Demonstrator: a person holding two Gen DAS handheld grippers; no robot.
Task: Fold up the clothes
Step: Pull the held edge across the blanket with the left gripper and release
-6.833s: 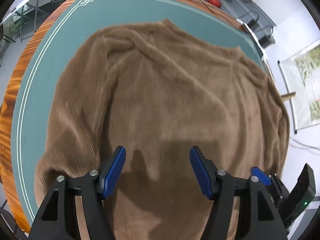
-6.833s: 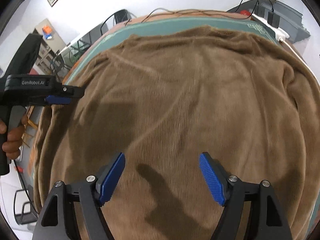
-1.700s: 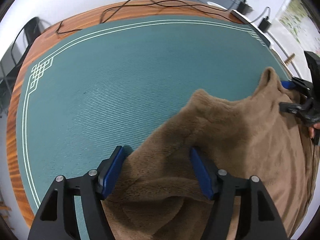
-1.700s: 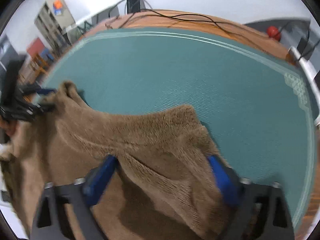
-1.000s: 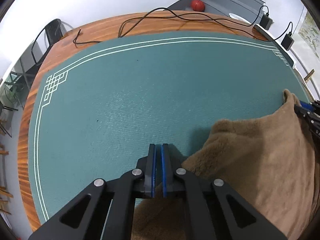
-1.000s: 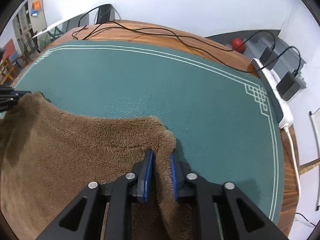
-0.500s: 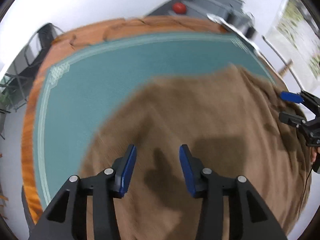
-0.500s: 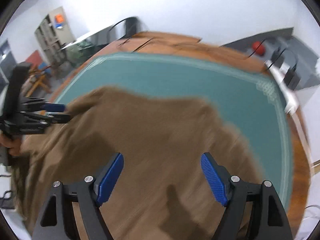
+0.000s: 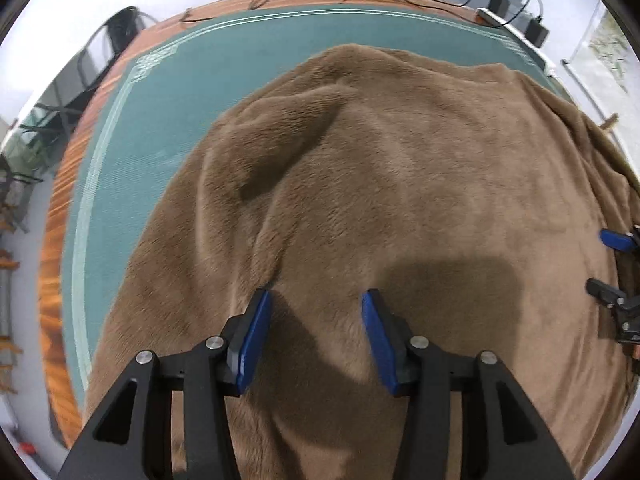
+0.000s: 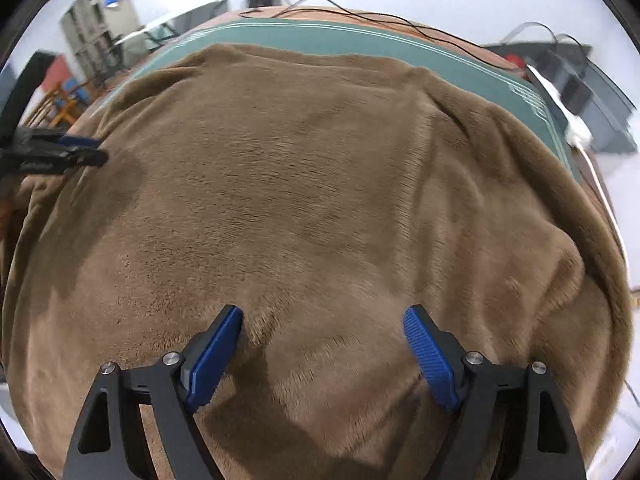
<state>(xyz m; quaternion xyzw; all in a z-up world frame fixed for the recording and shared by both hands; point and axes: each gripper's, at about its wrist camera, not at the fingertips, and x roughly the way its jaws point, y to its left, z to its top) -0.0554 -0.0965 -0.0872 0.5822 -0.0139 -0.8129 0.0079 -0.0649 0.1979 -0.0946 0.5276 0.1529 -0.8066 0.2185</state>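
Below both grippers, left gripper (image 9: 316,332) and right gripper (image 10: 324,344) with jaws just opened and empty, we find the brown sweater (image 9: 400,184) spread across the green table (image 9: 132,152), stretching ahead.

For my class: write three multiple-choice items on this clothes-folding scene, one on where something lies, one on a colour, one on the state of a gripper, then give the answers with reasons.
1. Where does the brown fleece garment lie?
A. on the green table mat
B. on a chair
C. in a basket

2. What colour are the pads of the left gripper?
A. red
B. blue
C. white

3. How do the jaws of the right gripper stand?
A. shut on the garment
B. shut on nothing
C. open above the garment

Answers: A, the mat shows around its far edge; B, both pads are blue; C, the pads stand well apart, gripping no cloth.
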